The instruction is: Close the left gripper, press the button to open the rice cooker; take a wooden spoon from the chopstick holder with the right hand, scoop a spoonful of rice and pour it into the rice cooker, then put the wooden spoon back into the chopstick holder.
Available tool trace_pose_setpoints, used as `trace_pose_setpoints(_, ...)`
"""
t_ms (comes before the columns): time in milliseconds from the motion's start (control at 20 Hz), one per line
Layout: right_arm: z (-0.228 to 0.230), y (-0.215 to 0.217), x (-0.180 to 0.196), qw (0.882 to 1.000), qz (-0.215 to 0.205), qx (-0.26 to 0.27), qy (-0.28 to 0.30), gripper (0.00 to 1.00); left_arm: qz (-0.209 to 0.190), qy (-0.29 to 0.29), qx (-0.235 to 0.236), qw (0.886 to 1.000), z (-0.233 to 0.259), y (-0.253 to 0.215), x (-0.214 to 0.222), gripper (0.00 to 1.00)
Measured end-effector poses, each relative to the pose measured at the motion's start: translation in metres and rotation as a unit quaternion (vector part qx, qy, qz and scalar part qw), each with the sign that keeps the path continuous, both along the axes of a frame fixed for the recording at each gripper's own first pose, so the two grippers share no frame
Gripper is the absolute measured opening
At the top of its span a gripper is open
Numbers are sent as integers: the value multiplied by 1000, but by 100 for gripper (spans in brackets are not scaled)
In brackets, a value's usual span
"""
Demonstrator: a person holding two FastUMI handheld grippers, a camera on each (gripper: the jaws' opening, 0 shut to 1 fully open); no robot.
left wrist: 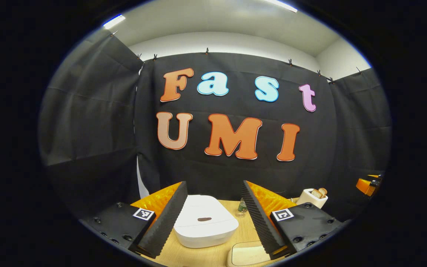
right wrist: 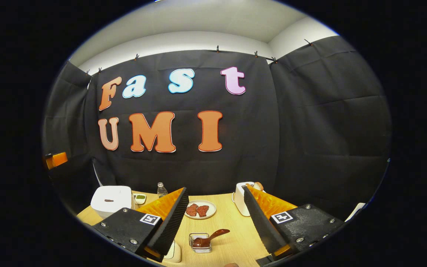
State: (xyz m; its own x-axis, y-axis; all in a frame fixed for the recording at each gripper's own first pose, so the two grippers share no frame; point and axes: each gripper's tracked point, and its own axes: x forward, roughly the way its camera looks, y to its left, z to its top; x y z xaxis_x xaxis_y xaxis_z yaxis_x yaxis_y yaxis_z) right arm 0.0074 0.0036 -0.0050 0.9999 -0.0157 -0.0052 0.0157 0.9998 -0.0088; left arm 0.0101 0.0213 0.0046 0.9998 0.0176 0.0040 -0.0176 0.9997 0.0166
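Note:
The white rice cooker (left wrist: 204,226) stands on the wooden table with its lid down and a small brown button (left wrist: 203,219) on top. My left gripper (left wrist: 214,185) hangs open above and just before it, one finger to each side of the cooker in the view. The white chopstick holder (left wrist: 311,198) with wooden handles sticking up stands at the right rear. In the right gripper view the holder (right wrist: 240,198) sits just left of the right finger, and my right gripper (right wrist: 215,188) is open and empty. The cooker (right wrist: 111,200) lies far left.
A plate with red pieces (right wrist: 200,209), a small glass box holding a dark spoon (right wrist: 202,241), a bottle (right wrist: 161,189) and a small green-filled dish (right wrist: 139,198) sit on the table (right wrist: 232,222). A pale rounded container (left wrist: 247,256) lies near the front edge.

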Motion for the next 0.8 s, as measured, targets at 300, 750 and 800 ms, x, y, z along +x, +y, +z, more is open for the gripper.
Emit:
trace_pose_setpoints(300,-4,-3,2,1000,-5,-3,3,93,-12,-3,14,1000,3,-7,6,63)
trace_pose_setpoints(750,-8,-10,4,1000,-9,-3,4,93,-31,43,-32,998,-27,-11,42,4)
trace_pose_setpoints(800,-9,-12,4,1000,-11,-7,4,93,-31,52,-33,998,-34,-10,49,4)
